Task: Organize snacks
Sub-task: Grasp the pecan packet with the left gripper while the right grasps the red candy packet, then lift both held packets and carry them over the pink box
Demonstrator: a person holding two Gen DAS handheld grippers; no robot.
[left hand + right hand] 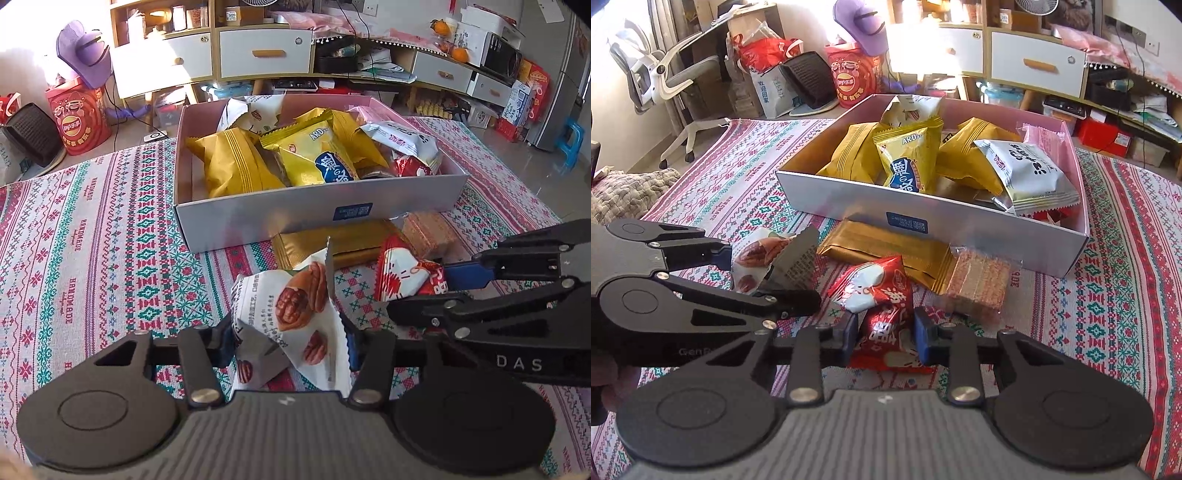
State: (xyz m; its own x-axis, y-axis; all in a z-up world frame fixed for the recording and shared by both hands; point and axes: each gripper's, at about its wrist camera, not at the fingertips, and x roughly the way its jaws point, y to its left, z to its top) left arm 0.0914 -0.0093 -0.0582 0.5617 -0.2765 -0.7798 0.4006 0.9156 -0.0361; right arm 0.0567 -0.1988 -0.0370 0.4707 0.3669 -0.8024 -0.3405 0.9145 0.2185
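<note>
My left gripper [290, 345] is shut on a white pecan snack packet [295, 306], also seen in the right wrist view [764, 258]. My right gripper [886, 334] is closed around a red-and-white snack packet [882, 332], seen in the left wrist view [402, 273] too. A white box [295, 218] [960, 229] in front holds several yellow, white and red packets. A gold packet [886, 251] and a clear-wrapped wafer [979, 284] lie on the cloth before the box. A second red-and-white packet [871, 284] lies just beyond my right gripper.
A patterned red, green and white tablecloth [92, 240] covers the table. Behind stand cabinets with drawers [266, 51], a red Lay's bag [79, 118], a white office chair [665, 70] and a blue stool [570, 140].
</note>
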